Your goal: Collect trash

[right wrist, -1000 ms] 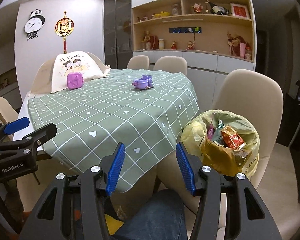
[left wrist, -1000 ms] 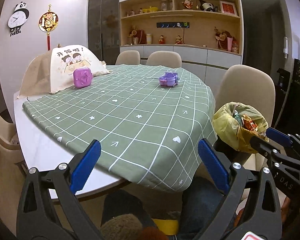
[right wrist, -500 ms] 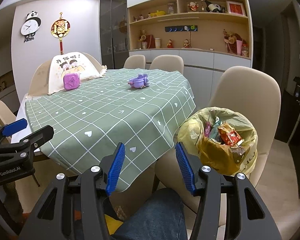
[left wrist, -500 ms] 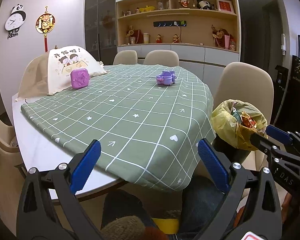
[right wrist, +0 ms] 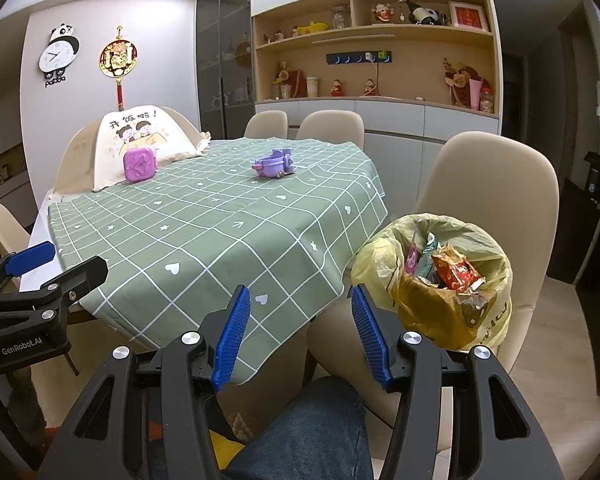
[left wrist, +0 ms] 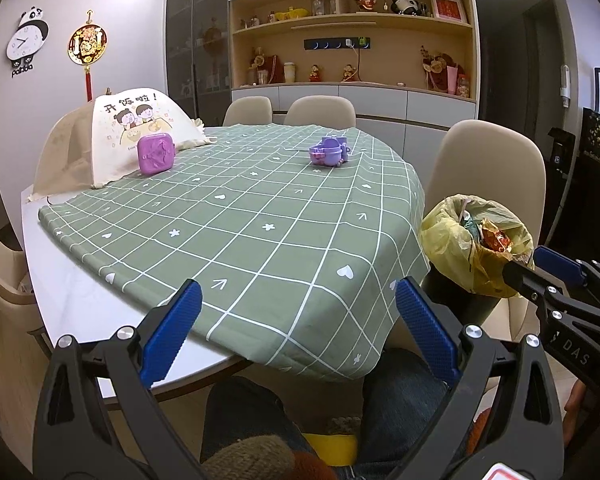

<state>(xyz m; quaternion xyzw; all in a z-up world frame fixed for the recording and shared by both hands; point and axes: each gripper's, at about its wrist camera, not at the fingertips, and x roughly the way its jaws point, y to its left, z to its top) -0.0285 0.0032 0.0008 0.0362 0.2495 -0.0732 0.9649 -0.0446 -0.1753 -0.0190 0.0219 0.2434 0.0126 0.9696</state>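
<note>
A bin lined with a yellow bag [right wrist: 440, 300] stands at the table's right corner, in front of a beige chair, and holds several wrappers [right wrist: 452, 270]. It also shows in the left wrist view [left wrist: 476, 240]. My left gripper [left wrist: 296, 332] is open and empty, held low before the table's near edge. My right gripper [right wrist: 300, 332] is open and empty, just left of the bin and below the hanging tablecloth. Each gripper shows at the edge of the other's view.
The table has a green checked cloth [left wrist: 240, 216]. On it sit a purple square box [left wrist: 156, 155], a purple toy [left wrist: 328, 152] and a beige food cover [left wrist: 112, 140]. Beige chairs [right wrist: 496, 184] ring the table. My legs in jeans [right wrist: 300, 432] are below.
Both grippers have drawn back slightly from the table, so the table and bin look a little smaller and farther. Both stay open and empty.
</note>
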